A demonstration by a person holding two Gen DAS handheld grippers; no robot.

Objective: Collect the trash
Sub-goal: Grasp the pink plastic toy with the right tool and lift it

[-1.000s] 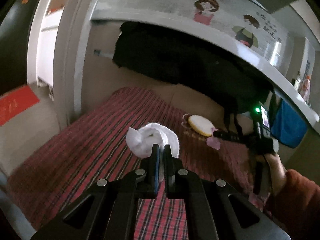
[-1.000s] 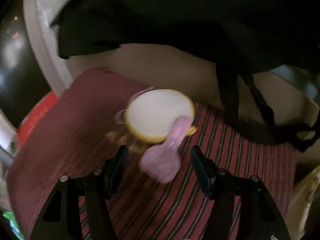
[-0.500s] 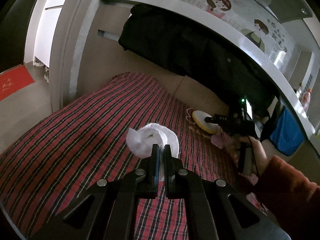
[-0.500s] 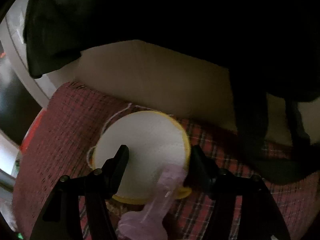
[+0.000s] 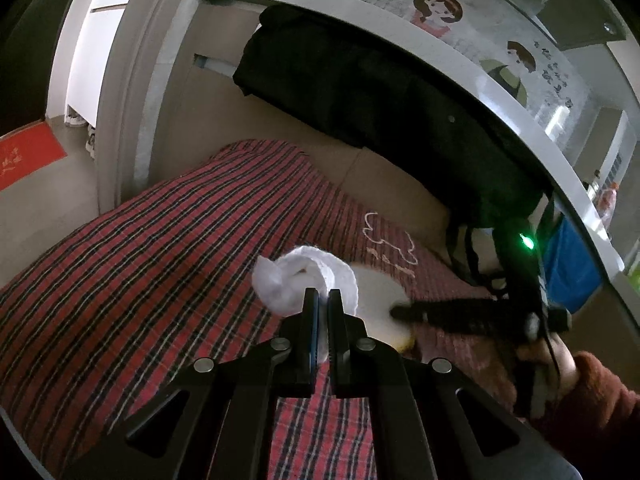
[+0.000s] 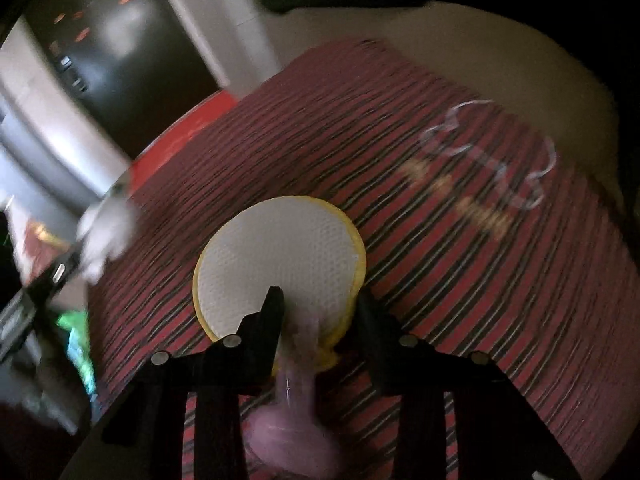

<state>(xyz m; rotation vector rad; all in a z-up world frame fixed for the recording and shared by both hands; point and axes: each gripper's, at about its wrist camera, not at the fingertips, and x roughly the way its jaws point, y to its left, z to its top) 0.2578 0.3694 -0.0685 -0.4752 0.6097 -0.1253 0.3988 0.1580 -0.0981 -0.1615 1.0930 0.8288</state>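
Observation:
My left gripper (image 5: 323,300) is shut on a crumpled white tissue (image 5: 308,280) above the red plaid blanket (image 5: 160,260). A round white pad with a yellow rim (image 6: 280,256) and a pink wrapper (image 6: 296,400) sit between the jaws of my right gripper (image 6: 318,300), which are closing on the pad's near edge. The pad is off the white embroidered outline (image 6: 492,152) and moves with the gripper. In the left wrist view the right gripper (image 5: 400,312) carries the pad (image 5: 376,300) just right of the tissue. The right wrist view is blurred; the left gripper (image 6: 60,276) and the tissue (image 6: 104,232) show at its left edge.
A black bag (image 5: 380,92) hangs from the upper bunk rail (image 5: 500,80) over a beige board. A blue bag (image 5: 572,268) hangs at the right. A red mat (image 5: 24,156) lies on the floor to the left. Something green (image 6: 76,332) lies beside the bed.
The right gripper reached over the round pad, narrowed onto its edge with the pink wrapper, and carried it off the embroidered outline towards the left gripper. The left gripper kept its hold on the tissue.

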